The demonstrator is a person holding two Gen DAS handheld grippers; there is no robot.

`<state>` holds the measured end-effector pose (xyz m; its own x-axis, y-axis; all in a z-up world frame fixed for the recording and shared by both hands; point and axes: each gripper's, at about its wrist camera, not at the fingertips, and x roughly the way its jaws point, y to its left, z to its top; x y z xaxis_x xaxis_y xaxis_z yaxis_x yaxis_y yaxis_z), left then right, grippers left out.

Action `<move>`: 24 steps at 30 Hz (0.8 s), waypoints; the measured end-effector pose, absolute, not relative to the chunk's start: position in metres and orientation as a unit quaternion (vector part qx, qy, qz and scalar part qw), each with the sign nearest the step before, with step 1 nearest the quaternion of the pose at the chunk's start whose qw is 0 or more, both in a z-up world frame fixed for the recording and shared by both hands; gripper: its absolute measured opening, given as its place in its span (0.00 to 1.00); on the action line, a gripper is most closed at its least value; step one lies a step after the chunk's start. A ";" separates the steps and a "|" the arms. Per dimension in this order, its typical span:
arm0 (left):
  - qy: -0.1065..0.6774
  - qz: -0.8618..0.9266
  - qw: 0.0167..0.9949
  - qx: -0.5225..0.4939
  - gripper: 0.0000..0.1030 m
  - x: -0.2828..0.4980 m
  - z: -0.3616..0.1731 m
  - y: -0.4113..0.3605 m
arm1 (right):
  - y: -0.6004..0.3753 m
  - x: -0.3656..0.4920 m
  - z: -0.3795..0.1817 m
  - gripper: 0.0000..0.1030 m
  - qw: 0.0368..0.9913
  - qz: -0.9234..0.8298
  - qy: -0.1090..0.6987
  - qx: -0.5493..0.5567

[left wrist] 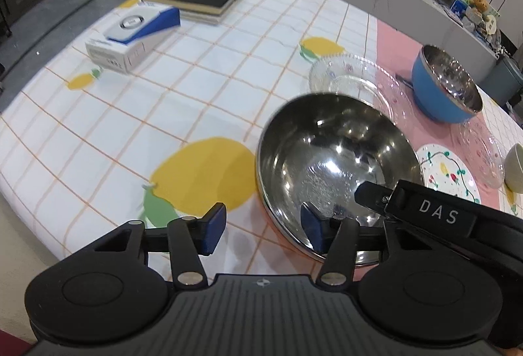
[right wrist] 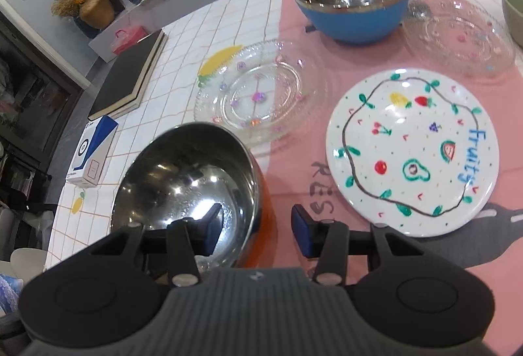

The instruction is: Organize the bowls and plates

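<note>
- Steel bowl [right wrist: 186,179] with orange outside – my right gripper [right wrist: 256,233] straddles its rim, fingers parted, not clamped.
- Left gripper [left wrist: 264,230] likewise spread.
- Next – pinch, then nest it in the blue bowl [right wrist: 353,1], I judge.

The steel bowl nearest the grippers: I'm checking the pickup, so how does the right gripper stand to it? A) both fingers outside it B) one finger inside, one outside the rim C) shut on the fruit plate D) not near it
B: the right gripper is open, straddling the steel bowl rim.
</note>
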<state>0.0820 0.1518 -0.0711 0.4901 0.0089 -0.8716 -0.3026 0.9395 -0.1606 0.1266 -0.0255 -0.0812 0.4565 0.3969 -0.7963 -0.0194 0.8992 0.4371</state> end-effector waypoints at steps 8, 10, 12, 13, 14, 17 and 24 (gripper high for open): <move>0.514 0.099 0.829 -0.196 0.55 0.084 -0.085 0.159 | -0.027 0.127 -0.096 0.15 0.823 0.142 0.509 0.209; 0.511 0.090 0.830 -0.204 0.45 0.084 -0.085 0.159 | -0.027 0.127 -0.097 0.15 0.824 0.143 0.506 0.211; 0.506 0.072 0.834 -0.209 0.28 0.084 -0.084 0.157 | -0.028 0.125 -0.097 0.15 0.824 0.144 0.504 0.212; 0.505 0.073 0.835 -0.204 0.28 0.083 -0.084 0.155 | -0.029 0.124 -0.097 0.15 0.825 0.144 0.504 0.212; 0.504 0.073 0.837 -0.201 0.27 0.083 -0.083 0.154 | -0.028 0.124 -0.096 0.15 0.825 0.144 0.504 0.210; 0.494 0.074 0.843 -0.200 0.26 0.081 -0.079 0.153 | -0.027 0.122 -0.091 0.15 0.831 0.150 0.497 0.200; 0.449 0.056 0.871 -0.194 0.24 0.068 -0.045 0.147 | -0.035 0.098 -0.049 0.17 0.860 0.155 0.452 0.179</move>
<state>0.0684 0.1466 -0.0454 0.5911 -0.0765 -0.8030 -0.2715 0.9185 -0.2874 0.0982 -0.0354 -0.0491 0.5426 0.4292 -0.7221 -0.1049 0.8875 0.4487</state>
